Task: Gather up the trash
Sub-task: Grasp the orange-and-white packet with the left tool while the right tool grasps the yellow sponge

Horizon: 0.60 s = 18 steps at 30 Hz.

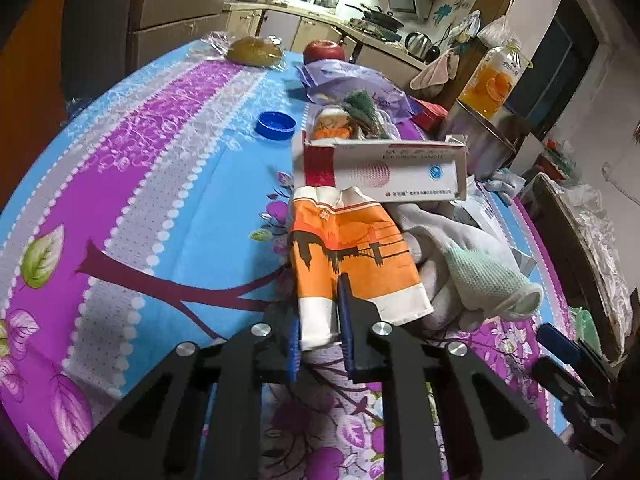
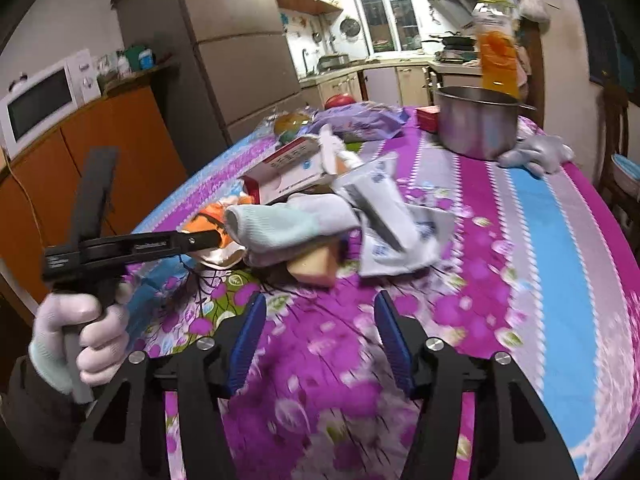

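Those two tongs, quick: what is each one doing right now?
Left tongs: closed on the orange wrapper.
Right tongs: open, holding nothing.

Black gripper point(image 2: 320, 344), blue-padded jaws, white glove point(image 2: 80, 332)

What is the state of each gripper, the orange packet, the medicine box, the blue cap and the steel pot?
Left gripper: shut on orange packet.
Right gripper: open, empty.
Medicine box: end flap open.
Blue cap: loose, hollow side up.
Steel pot: upright, uncovered.
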Each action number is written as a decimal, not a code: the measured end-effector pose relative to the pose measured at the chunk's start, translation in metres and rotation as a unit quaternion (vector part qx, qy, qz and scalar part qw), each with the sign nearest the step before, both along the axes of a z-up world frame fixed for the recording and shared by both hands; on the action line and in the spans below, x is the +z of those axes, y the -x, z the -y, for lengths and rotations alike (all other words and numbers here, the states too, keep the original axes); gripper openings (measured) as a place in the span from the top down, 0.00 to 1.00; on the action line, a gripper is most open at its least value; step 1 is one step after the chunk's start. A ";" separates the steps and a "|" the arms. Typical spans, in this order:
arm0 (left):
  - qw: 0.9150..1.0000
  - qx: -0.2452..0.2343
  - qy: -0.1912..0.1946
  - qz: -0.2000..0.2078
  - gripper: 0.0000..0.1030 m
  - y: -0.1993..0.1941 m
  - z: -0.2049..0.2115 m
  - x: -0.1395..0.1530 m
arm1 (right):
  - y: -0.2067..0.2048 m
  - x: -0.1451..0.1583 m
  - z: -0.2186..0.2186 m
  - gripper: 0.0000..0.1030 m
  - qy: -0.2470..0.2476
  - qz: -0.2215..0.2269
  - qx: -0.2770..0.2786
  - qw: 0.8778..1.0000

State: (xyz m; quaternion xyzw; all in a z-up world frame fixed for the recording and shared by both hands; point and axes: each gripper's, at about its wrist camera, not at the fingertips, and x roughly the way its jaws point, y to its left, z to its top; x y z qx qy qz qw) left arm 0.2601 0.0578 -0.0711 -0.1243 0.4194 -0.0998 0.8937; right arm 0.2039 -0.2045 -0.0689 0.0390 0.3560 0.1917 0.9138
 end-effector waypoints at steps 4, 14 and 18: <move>1.000 -0.003 -0.012 0.001 0.86 0.001 0.000 -0.001 | -0.031 -0.011 -0.023 0.49 0.043 -0.029 -0.001 0.999; 1.000 -0.012 -0.009 0.004 0.86 -0.001 0.002 -0.001 | -0.063 -0.017 -0.041 0.67 0.079 -0.048 -0.003 0.996; 1.000 -0.004 -0.016 0.019 0.89 0.008 0.003 0.005 | -0.034 -0.005 -0.035 0.69 0.079 -0.026 -0.002 0.997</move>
